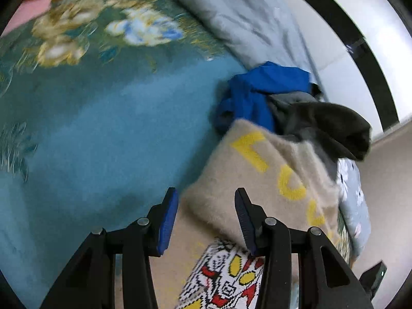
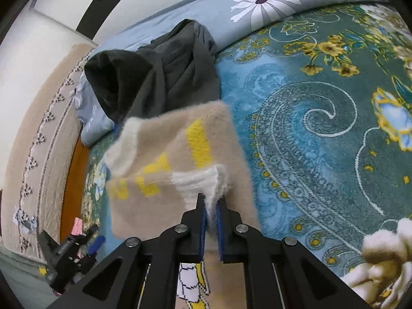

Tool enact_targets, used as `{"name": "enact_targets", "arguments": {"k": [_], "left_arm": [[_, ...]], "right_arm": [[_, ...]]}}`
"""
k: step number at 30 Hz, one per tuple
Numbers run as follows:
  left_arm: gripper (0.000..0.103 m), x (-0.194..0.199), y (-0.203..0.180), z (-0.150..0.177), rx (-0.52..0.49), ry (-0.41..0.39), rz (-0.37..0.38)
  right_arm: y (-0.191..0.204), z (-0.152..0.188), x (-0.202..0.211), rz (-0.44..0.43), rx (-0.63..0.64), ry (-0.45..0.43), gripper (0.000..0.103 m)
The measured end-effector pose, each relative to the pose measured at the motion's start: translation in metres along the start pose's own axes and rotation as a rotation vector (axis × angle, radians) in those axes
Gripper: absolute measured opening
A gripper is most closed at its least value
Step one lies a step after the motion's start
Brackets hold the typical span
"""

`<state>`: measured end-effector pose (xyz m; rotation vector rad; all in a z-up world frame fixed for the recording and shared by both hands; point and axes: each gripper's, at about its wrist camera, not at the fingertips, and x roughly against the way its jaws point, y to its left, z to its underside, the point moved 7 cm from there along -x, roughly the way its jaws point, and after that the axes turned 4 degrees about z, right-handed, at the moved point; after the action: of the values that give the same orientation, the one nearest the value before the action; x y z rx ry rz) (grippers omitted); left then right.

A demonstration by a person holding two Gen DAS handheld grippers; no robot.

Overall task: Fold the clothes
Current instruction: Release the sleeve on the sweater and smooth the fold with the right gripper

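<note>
While my right gripper [image 2: 211,206] pinched the white fuzzy cuff of the beige sweater [image 2: 180,159], its blue pads [image 2: 203,221] were pressed close with the fluff caught between them. That sweater, beige knit with yellow letters, lay partly folded on the teal floral blanket [image 2: 309,128], one flap lifted and doubled back over the rest. In the right wrist view a strip of white and yellow pattern showed just beneath my fingers.

My left gripper [image 1: 206,213] hung spread wide, its fingers apart and holding nothing, just above the near edge of the beige sweater [image 1: 270,175], where the folded flap ended. Below it I could see the knitted red, yellow and white cartoon face [image 1: 226,278] on the sweater's front.

Behind the sweater sat a dark grey garment [image 2: 159,77] in a crumpled heap, and beside it, seen from the left wrist, a bright blue garment [image 1: 257,92] bunched up and touching the grey one. Beyond them lay a pale blue daisy-print quilt [image 2: 231,13] along the blanket's edge. A cream fluffy item [image 2: 383,257] rested on the blanket at the lower right of the right wrist view, well apart from the sweater
</note>
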<state>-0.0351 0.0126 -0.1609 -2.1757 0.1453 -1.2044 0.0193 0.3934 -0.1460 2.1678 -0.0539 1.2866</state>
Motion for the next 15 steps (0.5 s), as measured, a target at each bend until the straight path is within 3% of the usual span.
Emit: {"name": "enact_targets", "arguments": {"k": [3,9,13,15], "left_arm": [[0.046,-0.014,-0.024,0.009,-0.094,0.063,0.057],[0.046,-0.045,-0.019,0.024,-0.122,0.176,0.018],[0.046,-0.047,-0.016,0.024,-0.112,0.179,0.021],[0.046,-0.048,-0.014,0.023,-0.108,0.180,0.023]], "right_arm": [[0.004,-0.001,-0.003,0.031,0.035,0.009,0.008],[0.005,-0.006,0.009,0.038,0.066,-0.001,0.012],[-0.008,-0.021,0.043,0.187,0.036,-0.147,0.012],[-0.002,-0.023,0.057,0.157,0.019,-0.201,0.012]]}}
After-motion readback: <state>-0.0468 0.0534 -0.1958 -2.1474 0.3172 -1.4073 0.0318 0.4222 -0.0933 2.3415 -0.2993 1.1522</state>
